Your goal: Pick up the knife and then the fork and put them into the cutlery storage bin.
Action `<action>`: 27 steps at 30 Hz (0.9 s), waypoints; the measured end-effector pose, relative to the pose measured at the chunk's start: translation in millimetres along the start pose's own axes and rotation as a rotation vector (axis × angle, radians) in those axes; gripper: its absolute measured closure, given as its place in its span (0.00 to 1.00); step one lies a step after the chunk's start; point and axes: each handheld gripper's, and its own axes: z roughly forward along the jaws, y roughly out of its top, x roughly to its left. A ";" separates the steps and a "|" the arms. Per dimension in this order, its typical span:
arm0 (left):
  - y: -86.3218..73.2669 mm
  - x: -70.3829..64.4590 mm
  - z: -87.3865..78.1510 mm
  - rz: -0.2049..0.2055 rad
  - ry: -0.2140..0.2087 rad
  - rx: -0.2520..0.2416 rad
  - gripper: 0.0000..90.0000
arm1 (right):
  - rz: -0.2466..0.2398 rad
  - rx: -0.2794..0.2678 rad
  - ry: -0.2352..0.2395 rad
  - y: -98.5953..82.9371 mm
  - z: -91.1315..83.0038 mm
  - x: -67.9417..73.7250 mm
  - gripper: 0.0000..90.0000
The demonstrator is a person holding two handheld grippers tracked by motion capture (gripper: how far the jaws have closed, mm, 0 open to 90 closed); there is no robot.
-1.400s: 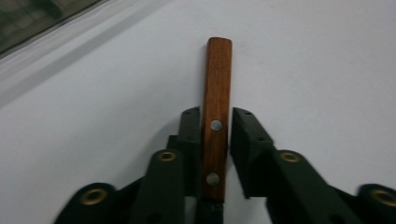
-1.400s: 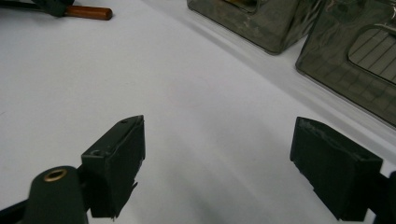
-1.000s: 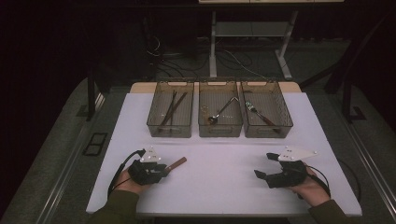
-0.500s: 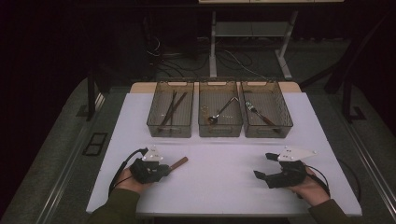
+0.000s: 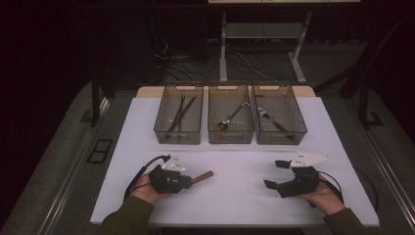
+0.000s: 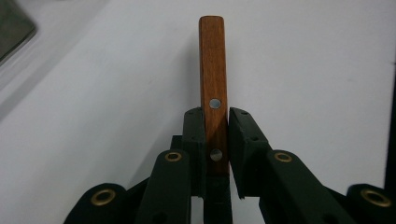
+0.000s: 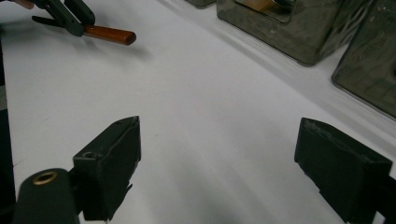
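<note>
Overhead, a white table stands in a dark room, three mesh bins along its far side. Along the left gripper, jaws clamp a wooden handle over bare white. Along the right gripper, jaws gape wide, holding nothing.

Overhead light falls on the white table while the room around it sinks into near-black — the high view is dim and grainy. In the gripper views the near black jaws blur, and the wooden handle stays sharp.
</note>
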 end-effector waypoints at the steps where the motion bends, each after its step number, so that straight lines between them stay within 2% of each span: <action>1: 3.0 -0.5 0.7 0.009 -0.011 -0.005 0.85 | -0.003 -0.001 -0.001 1.0 0.7 0.5 0.16; 3: 9.9 -1.9 2.4 0.030 -0.037 -0.014 0.85 | -0.004 0.005 0.014 3.5 2.3 1.8 0.16; 5: 16.1 -4.0 4.3 0.045 -0.057 -0.021 0.85 | -0.026 0.014 0.028 6.5 4.3 3.3 0.15; 12: 35.7 -11.8 13.6 0.097 -0.120 -0.041 0.85 | -0.087 0.052 0.116 16.7 10.2 8.0 0.16; 18: 57.2 -18.2 23.6 0.163 -0.175 -0.041 0.85 | -0.124 0.086 0.183 28.7 18.4 12.1 0.17; 25: 80.2 -24.7 36.1 0.215 -0.216 -0.048 0.85 | -0.179 0.101 0.245 44.5 32.4 18.1 0.17; 27: 86.9 -26.4 39.8 0.255 -0.225 -0.039 0.85 | -0.192 0.118 0.266 49.0 37.2 20.6 0.17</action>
